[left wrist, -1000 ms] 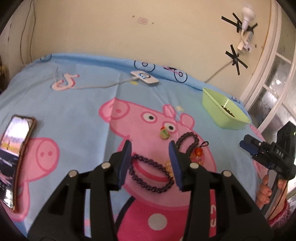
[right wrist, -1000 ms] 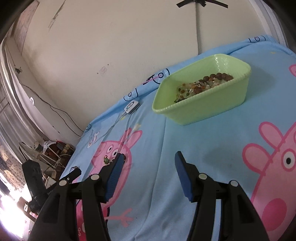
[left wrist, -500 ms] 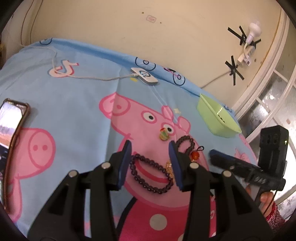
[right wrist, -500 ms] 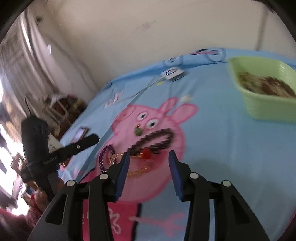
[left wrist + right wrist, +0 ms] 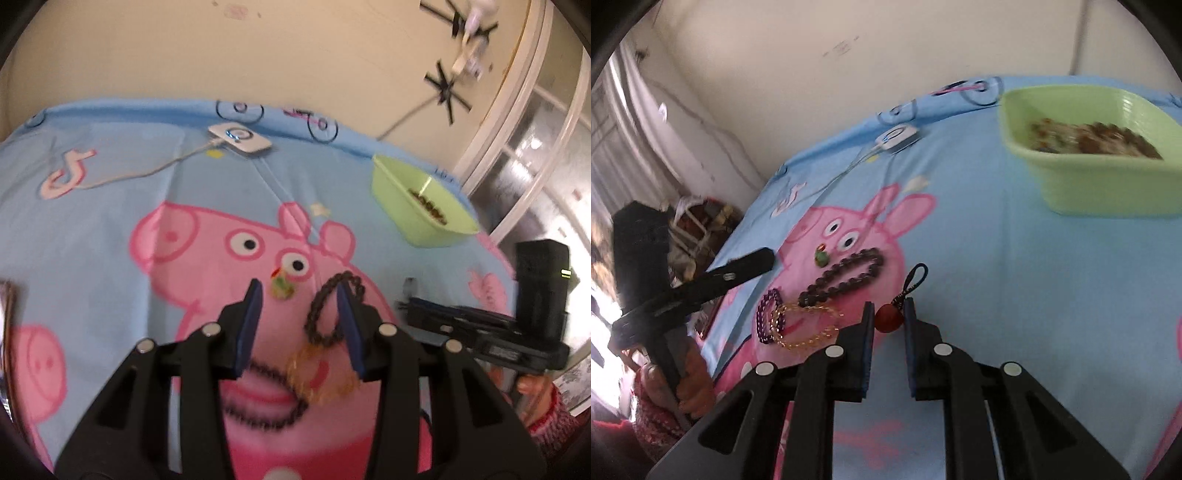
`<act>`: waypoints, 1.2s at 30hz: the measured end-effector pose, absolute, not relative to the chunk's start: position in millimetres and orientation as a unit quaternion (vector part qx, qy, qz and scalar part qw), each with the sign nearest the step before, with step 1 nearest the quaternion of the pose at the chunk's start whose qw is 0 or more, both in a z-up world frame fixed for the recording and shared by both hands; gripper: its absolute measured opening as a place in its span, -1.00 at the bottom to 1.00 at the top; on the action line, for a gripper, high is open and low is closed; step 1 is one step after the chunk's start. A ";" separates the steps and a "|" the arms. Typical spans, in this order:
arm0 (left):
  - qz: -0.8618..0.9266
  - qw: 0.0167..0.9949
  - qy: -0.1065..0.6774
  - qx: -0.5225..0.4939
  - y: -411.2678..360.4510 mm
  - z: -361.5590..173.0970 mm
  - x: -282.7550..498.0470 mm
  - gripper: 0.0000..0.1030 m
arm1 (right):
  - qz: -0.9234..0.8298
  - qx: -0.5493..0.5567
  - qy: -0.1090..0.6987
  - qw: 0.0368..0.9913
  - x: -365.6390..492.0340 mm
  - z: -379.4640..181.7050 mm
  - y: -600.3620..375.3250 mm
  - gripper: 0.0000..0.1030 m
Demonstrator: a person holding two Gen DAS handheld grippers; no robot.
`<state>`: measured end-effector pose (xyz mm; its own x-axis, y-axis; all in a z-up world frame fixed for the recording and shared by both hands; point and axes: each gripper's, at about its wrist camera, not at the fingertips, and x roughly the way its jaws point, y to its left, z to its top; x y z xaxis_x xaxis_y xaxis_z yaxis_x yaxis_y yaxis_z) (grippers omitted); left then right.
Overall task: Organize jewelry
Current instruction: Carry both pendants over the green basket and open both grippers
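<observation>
Right wrist view: the right gripper [image 5: 889, 314] sits low over the blue cartoon-pig bedsheet [image 5: 997, 266], its jaws narrowed around a round red bead charm with a dark cord loop [image 5: 888, 318]; the bead sits between the blue pads, and actual contact cannot be told.
Cord loop: it reaches up and right from the bead onto bare blue sheet.
Jewelry cluster: a dark brown bead bracelet [image 5: 846, 277], a purple bead bracelet [image 5: 769, 317] and a gold chain bracelet [image 5: 805, 332] lie close together, left of the right gripper, on the pink pig print.
Small piece: a green pendant with a red tip [image 5: 822, 257] lies just above the brown bracelet.
Left wrist view: the left gripper [image 5: 297, 321] hangs above the same cluster with jaws wide apart and nothing between them but the sheet below.
Green plastic basin [image 5: 1108, 184]: it stands near the far right edge of the bed and holds mixed beads.
Open room: a broad stretch of sheet lies between the cluster and the basin.
Far edge: a white charger puck with cable [image 5: 239, 138] rests near the wall [image 5: 295, 48].
Left edge: a phone [image 5: 5, 332] shows partly at the frame border.
</observation>
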<state>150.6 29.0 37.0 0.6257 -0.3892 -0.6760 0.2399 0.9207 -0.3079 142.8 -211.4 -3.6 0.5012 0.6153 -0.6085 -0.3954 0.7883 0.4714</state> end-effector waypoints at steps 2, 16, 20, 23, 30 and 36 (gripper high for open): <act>-0.173 0.886 0.422 -0.087 20.7 27.8 168.9 -0.23 | 0.296 0.157 0.396 0.855 142.3 -3.9 -220.5 -1.00; -0.226 0.856 0.430 -0.175 24.1 48.9 165.3 -0.69 | 0.320 0.176 0.368 0.855 137.1 4.7 -229.7 -1.00; -0.265 0.849 0.426 -0.162 -10.7 66.3 166.4 -0.69 | 0.314 0.191 0.347 0.863 133.0 16.1 -253.3 -1.00; -0.293 0.845 0.423 -0.143 -50.9 77.6 178.2 -0.69 | 0.295 0.195 0.319 0.879 130.2 32.2 -279.6 -1.00; -0.326 0.836 0.422 -0.128 -124.2 93.5 224.2 -0.68 | 0.252 0.192 0.281 0.906 155.4 64.8 -328.5 -1.00; -0.305 0.838 0.436 -0.118 -146.2 84.7 257.6 -0.68 | 0.243 0.204 0.304 0.898 198.2 58.2 -345.1 -1.00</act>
<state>257.6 -146.2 84.7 0.4334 -0.6148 -0.6590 0.4095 0.7857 -0.4637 198.2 -345.1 58.2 0.6973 0.5608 -0.4464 -0.3126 0.7983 0.5147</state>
